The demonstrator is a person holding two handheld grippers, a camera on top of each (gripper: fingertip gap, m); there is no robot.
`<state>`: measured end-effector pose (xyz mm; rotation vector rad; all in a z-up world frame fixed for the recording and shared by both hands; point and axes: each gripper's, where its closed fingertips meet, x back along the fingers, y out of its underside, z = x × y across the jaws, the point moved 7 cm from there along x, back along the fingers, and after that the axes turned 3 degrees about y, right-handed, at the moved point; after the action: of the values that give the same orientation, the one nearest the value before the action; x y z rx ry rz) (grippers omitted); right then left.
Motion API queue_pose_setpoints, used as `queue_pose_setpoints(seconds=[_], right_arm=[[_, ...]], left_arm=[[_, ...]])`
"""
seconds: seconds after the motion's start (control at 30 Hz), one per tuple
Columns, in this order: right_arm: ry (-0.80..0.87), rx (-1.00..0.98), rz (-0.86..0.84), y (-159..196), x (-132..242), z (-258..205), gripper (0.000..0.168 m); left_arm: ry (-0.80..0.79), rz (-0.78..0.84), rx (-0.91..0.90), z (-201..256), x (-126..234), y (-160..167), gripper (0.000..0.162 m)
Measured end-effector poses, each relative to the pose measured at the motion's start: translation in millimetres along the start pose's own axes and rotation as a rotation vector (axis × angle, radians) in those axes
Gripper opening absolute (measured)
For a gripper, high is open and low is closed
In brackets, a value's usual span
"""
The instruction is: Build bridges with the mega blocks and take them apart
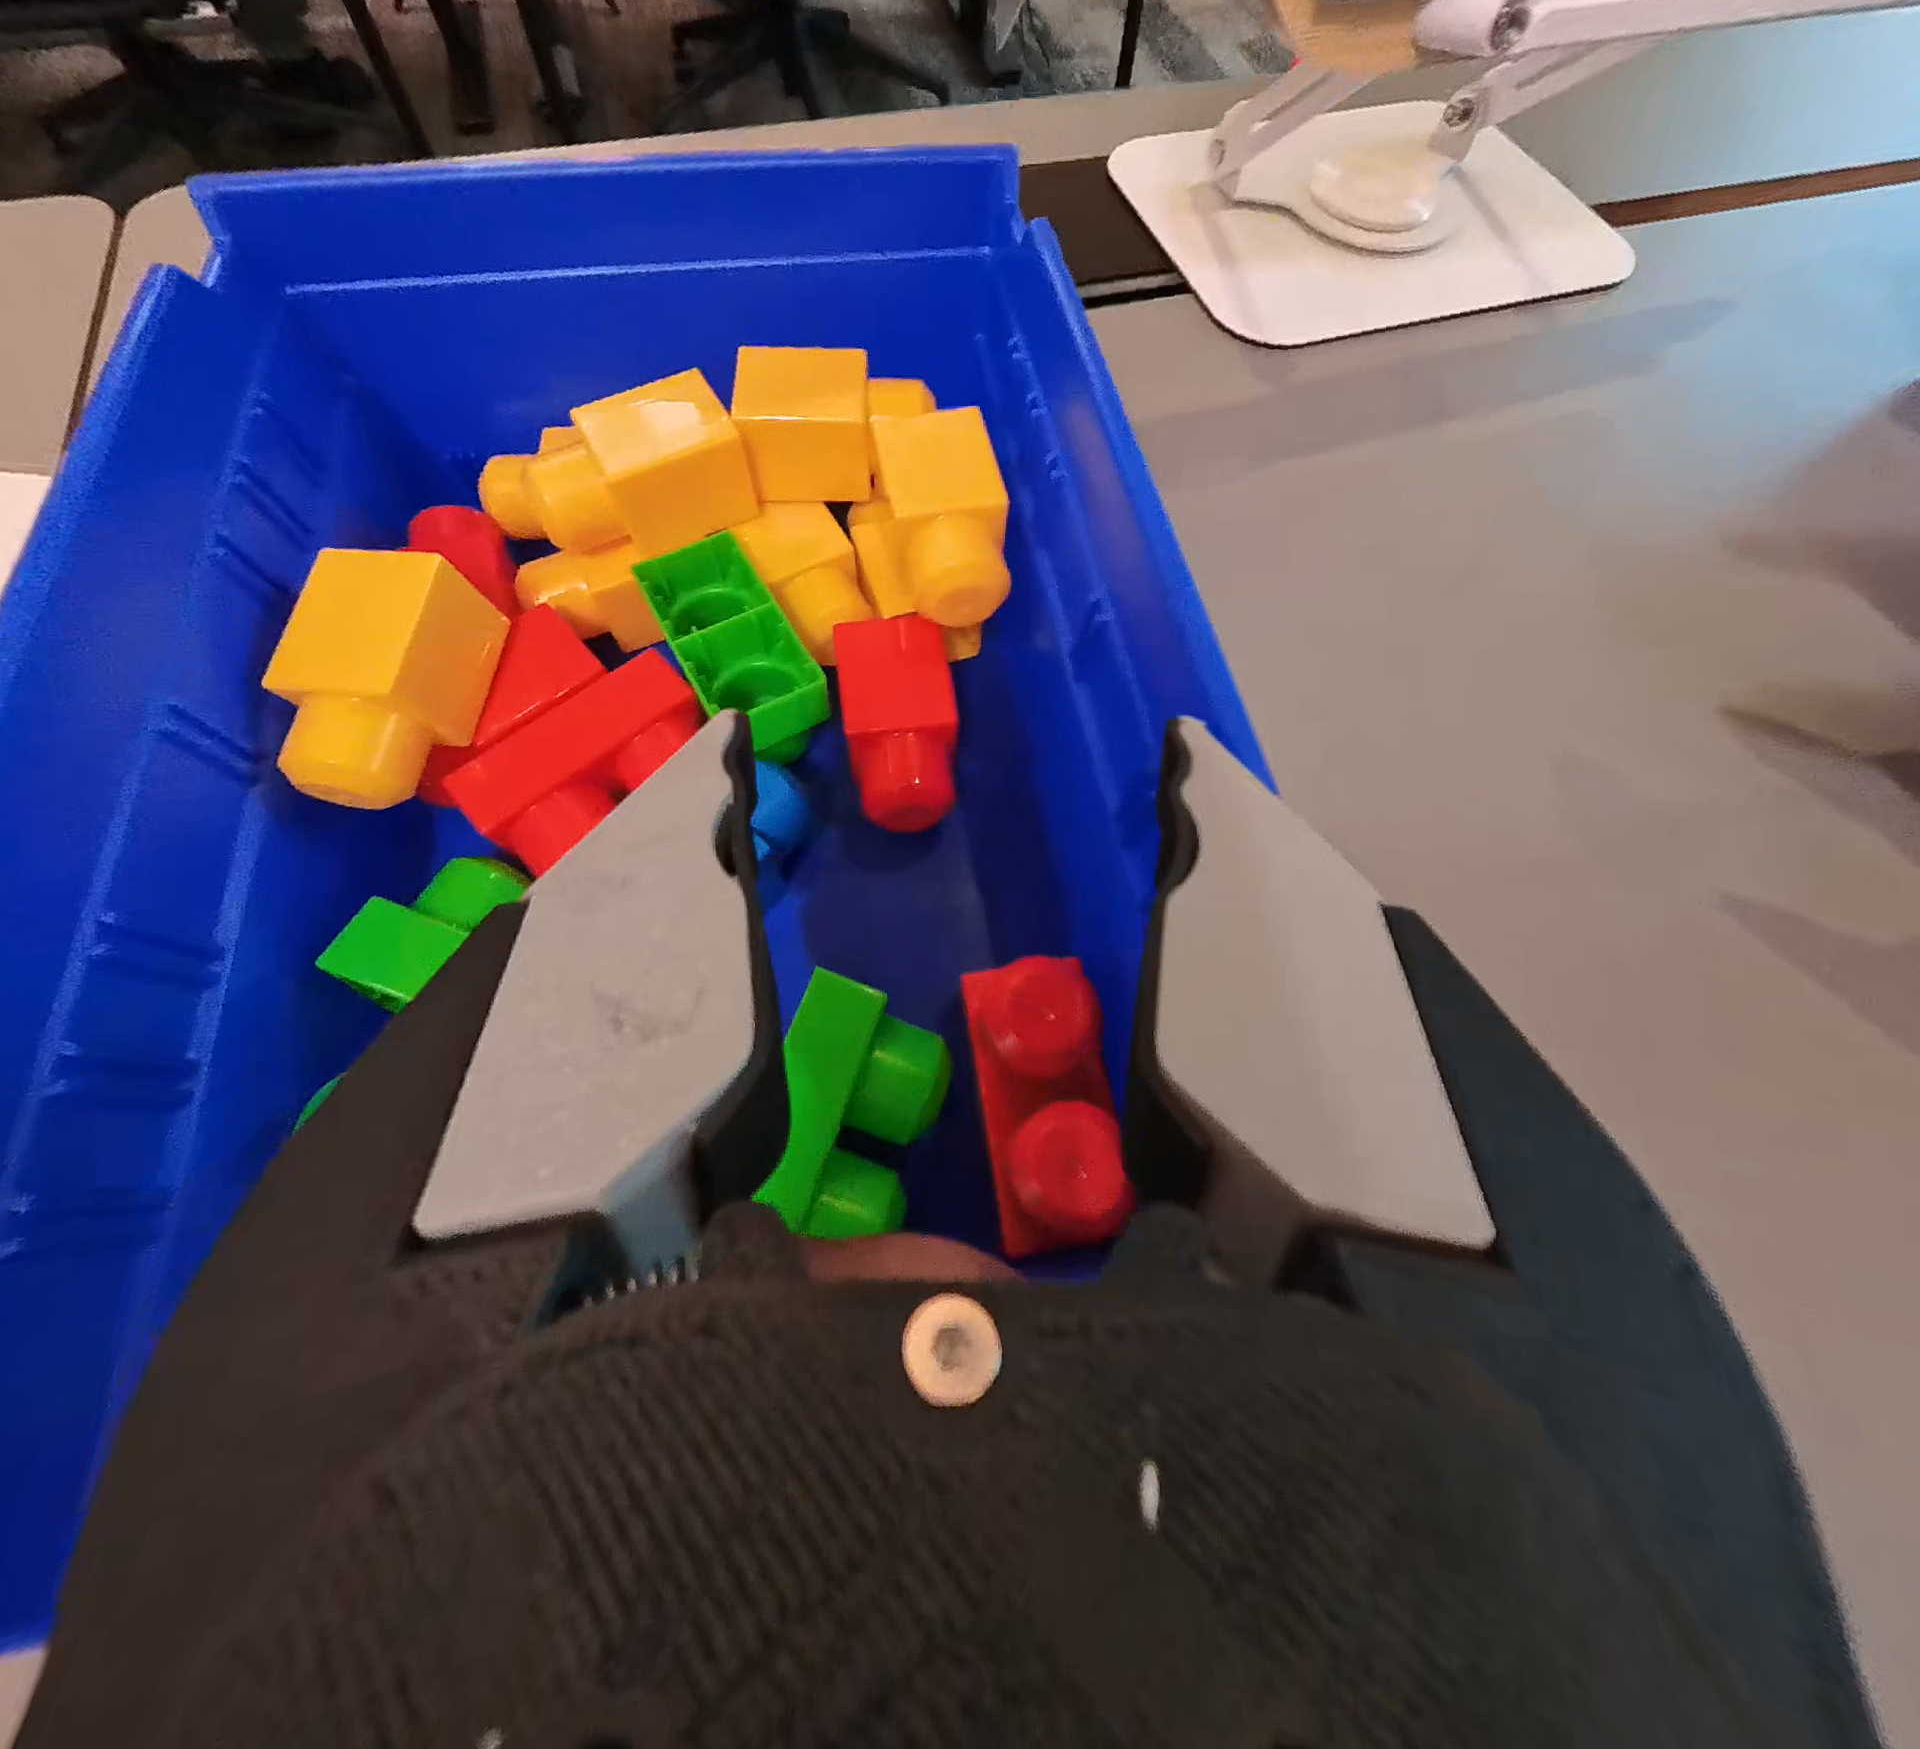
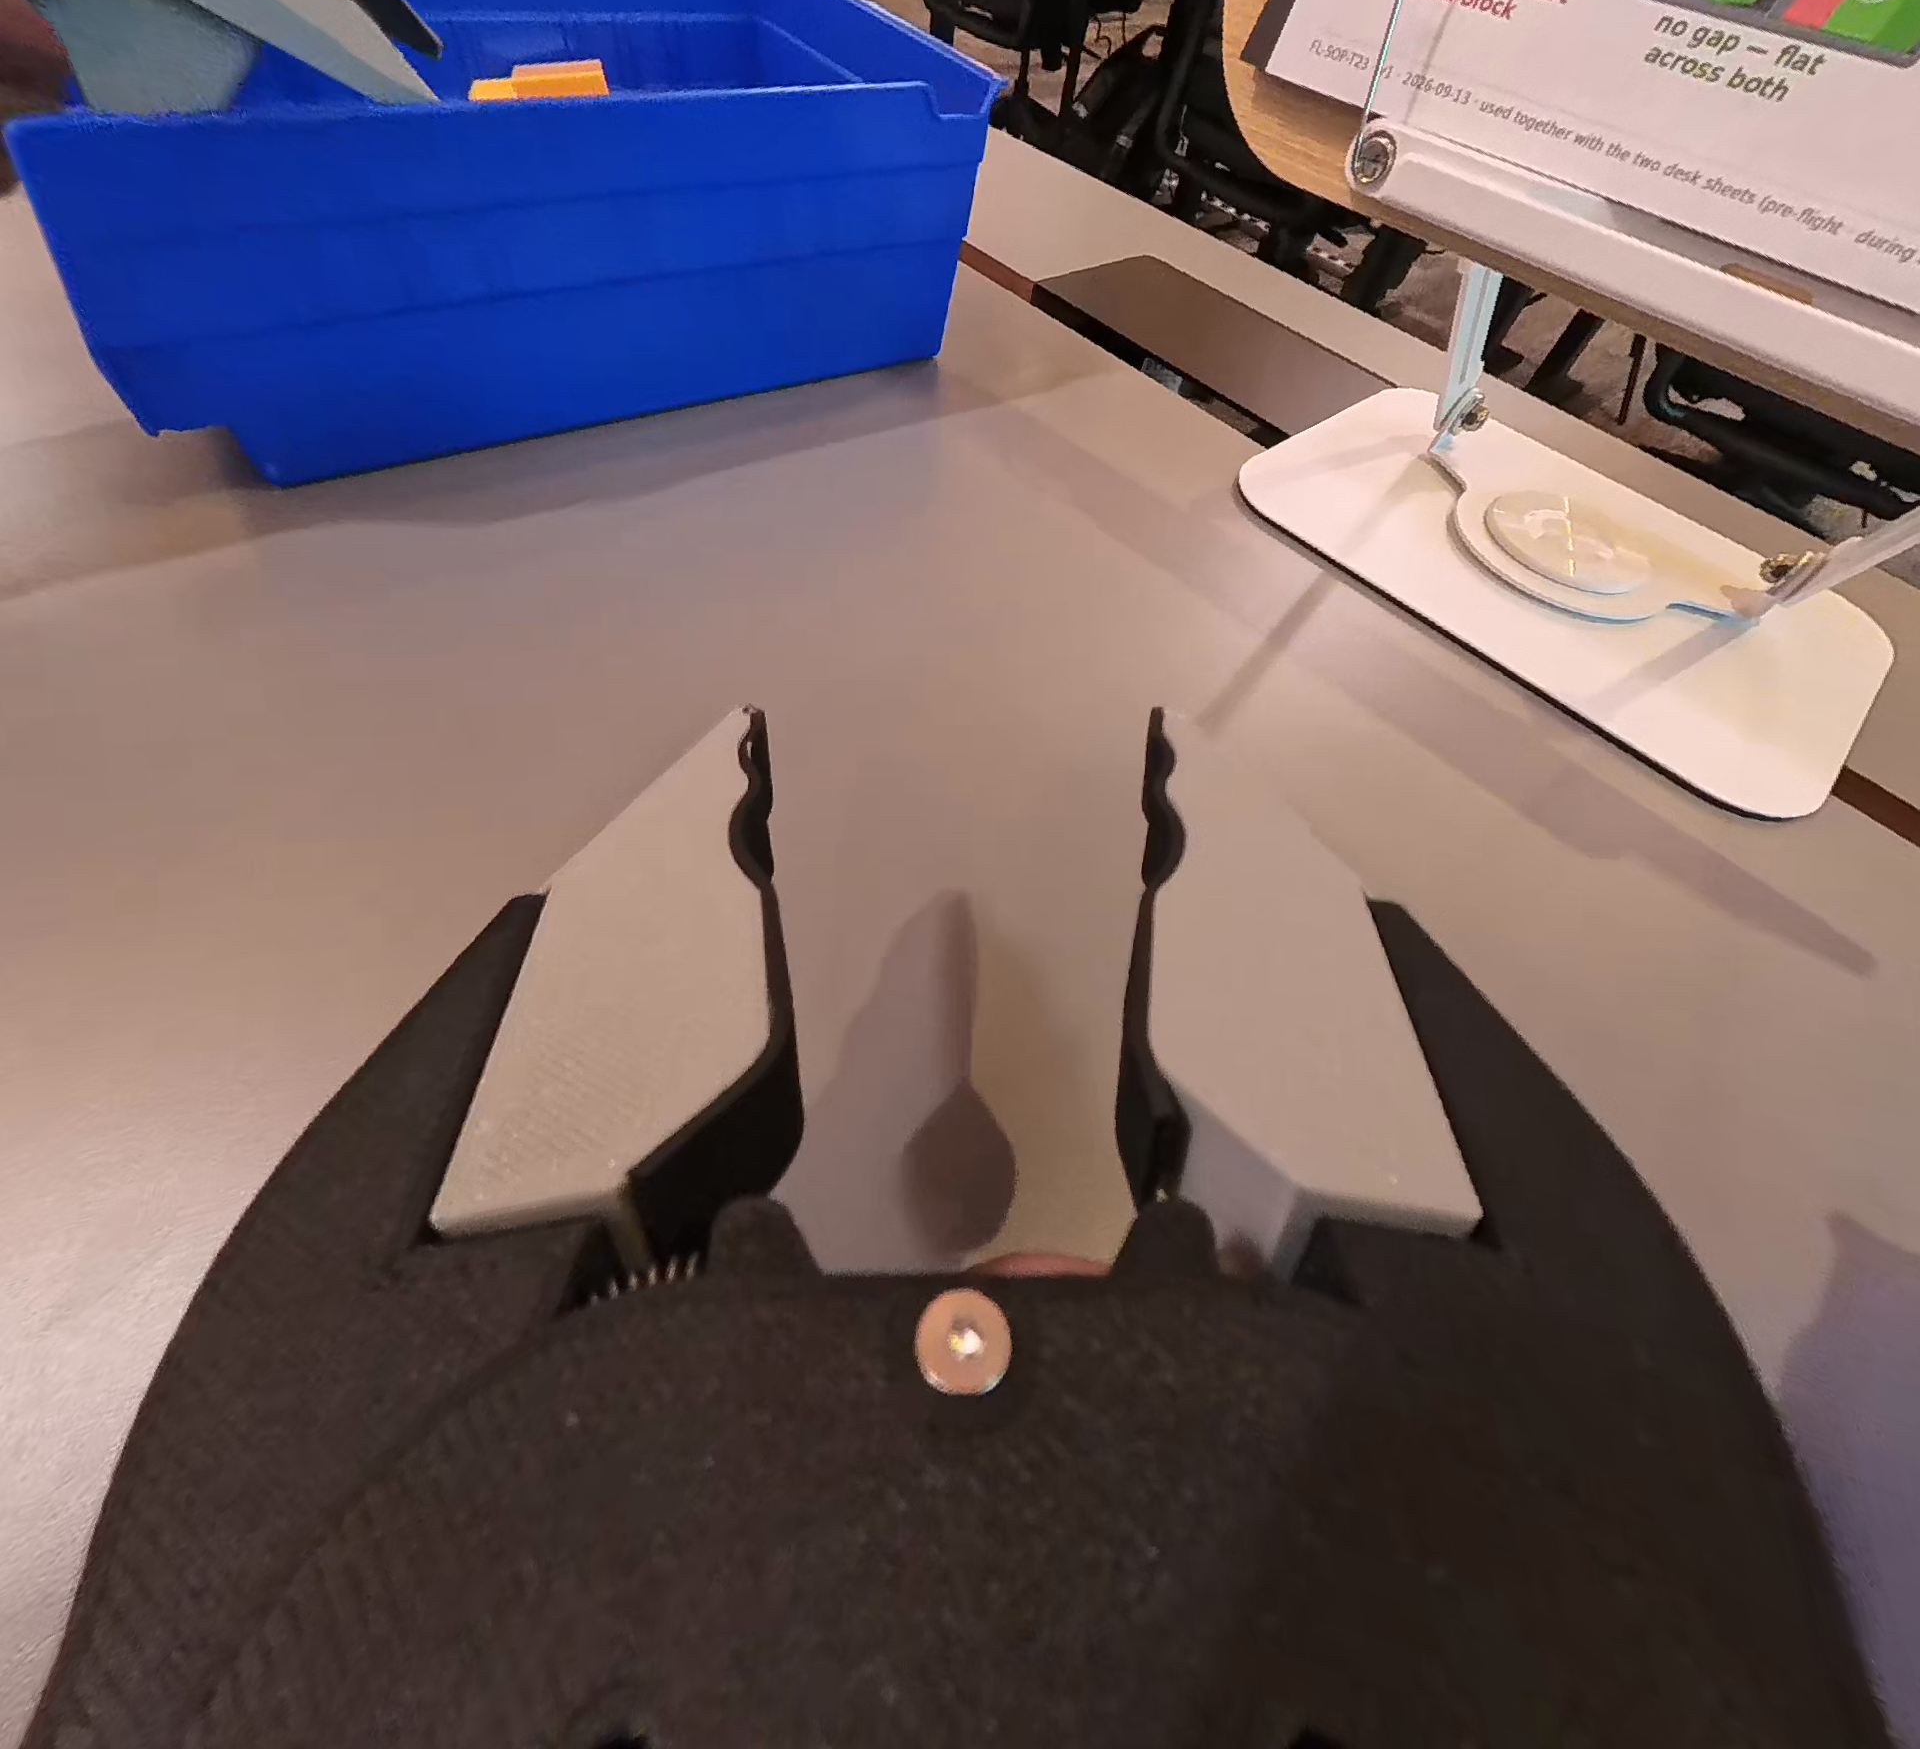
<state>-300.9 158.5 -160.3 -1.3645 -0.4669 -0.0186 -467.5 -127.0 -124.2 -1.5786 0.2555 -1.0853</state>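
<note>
Yellow, red, green mega blocks (image 1: 665,577) jumbled in blue bin (image 1: 208,660).

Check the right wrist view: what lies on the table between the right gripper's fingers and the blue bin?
Nothing: the right wrist view shows only bare grey table between the open right gripper and the blue bin.

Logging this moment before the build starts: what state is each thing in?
left tool: open, empty, above the bin
right tool: open, empty, over bare table
blue bin: upright, holding loose blocks
red two-stud block: loose in bin, unattached
document stand: upright on table
</note>
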Motion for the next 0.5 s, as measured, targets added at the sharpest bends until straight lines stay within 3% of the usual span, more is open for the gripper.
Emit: queue_pose_setpoints(seconds=[0.33,0.5], right_arm=[[-0.001,-0.015,-0.006,0.0,-7.9,0.9,0.069],[0.006,-0.008,0.003,-1.1,-6.1,0.7,0.069]], left_arm=[[-0.087,-0.073,-0.124,-22.6,-5.1,19.1,0.076],[-0.073,-0.004,-0.101,-46.2,9.1,18.7,0.074]])
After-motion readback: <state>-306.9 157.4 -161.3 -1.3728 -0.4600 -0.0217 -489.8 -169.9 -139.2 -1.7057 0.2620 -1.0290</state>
